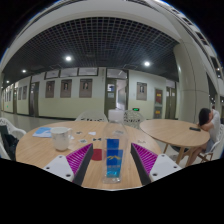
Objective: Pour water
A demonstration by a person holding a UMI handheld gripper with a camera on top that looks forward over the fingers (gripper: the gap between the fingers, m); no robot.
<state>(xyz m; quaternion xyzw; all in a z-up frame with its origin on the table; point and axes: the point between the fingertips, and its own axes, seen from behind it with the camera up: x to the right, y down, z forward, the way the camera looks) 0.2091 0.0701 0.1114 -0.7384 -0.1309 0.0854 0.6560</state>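
1. On the wooden table (45, 150), a water bottle (114, 155) with a blue label stood upright between the fingers (81, 158), which were apart, gaps visible either side.
2. A white cup (60, 138) sat toward the table's left edge.
3. Closing squarely on the bottle's middle seemed wise before tipping it toward the cup.

Bottle (114, 158) label blue, wording seemingly too small; no readable text anywhere.

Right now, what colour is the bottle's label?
Blue, on the bottle in the gripper view.
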